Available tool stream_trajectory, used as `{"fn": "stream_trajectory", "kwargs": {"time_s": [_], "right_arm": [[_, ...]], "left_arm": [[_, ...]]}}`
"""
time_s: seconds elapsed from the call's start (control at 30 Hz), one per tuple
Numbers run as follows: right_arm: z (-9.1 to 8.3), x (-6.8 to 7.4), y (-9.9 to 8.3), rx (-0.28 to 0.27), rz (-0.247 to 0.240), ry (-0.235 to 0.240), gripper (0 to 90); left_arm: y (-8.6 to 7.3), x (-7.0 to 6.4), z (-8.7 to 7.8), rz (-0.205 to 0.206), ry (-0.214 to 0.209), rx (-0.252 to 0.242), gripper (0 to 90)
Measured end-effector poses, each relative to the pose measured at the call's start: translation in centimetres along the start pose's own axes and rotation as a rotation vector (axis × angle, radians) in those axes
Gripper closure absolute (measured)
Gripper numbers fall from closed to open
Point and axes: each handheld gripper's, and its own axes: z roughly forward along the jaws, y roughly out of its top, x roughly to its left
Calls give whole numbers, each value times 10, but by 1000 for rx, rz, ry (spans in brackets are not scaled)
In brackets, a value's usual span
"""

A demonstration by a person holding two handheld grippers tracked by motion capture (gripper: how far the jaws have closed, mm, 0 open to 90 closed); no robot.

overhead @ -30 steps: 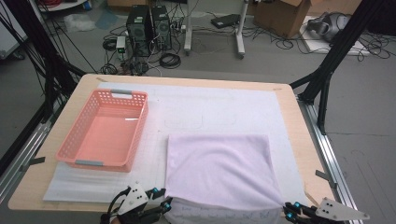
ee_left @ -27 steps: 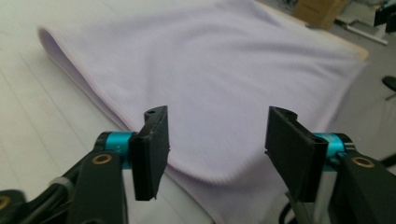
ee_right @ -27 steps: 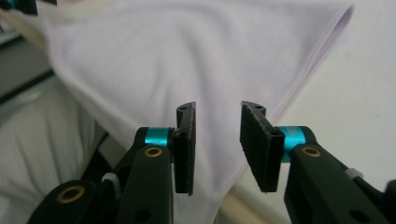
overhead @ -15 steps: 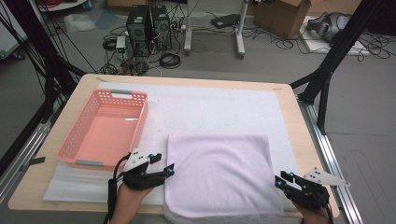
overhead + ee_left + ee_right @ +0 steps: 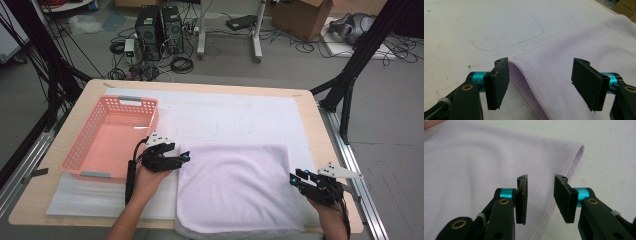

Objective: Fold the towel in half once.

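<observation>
a: here, a folded lilac towel (image 5: 235, 187) lies flat on the white mat (image 5: 240, 117) at the near middle of the table (image 5: 320, 130), its long axis running from the person toward the far edge. which hand is closer to it?

b: the left gripper (image 5: 182, 158), by a hair. it sits at the towel's far left corner, just beside the pink basket (image 5: 112, 140). in the left gripper view that rounded corner (image 5: 517, 61) lies between the jaws, close against the left-hand jaw, and the jaws stand wide apart with nothing in them.

a: and the other side?

b: the right gripper (image 5: 295, 177) hangs over the towel's right edge, roughly halfway along it. in the right gripper view the stitched hem (image 5: 564, 180) runs up through the gap and on to the far right corner (image 5: 579, 148). those jaws are parted too, but more narrowly, and grip nothing.

a: so what does the next move turn on?

b: the edges, i'd say. the left jaws already straddle a corner and would need only to drop and close. the right ones straddle the hem, with the corner farther ahead of them; whether they touch the cloth i cannot tell.
</observation>
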Motion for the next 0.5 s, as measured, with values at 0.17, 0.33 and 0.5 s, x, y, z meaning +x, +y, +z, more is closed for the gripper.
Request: {"fn": "stream_trajectory", "kwargs": {"time_s": [0.17, 0.33, 0.5], "right_arm": [[15, -5, 8, 14, -11, 18, 622], [27, -9, 13, 25, -26, 28, 618], [36, -13, 17, 34, -25, 33, 616]], "left_arm": [[1, 5, 16, -9, 24, 12, 303], [1, 9, 27, 17, 67, 37, 349], [0, 11, 37, 12, 66, 81, 399]]}}
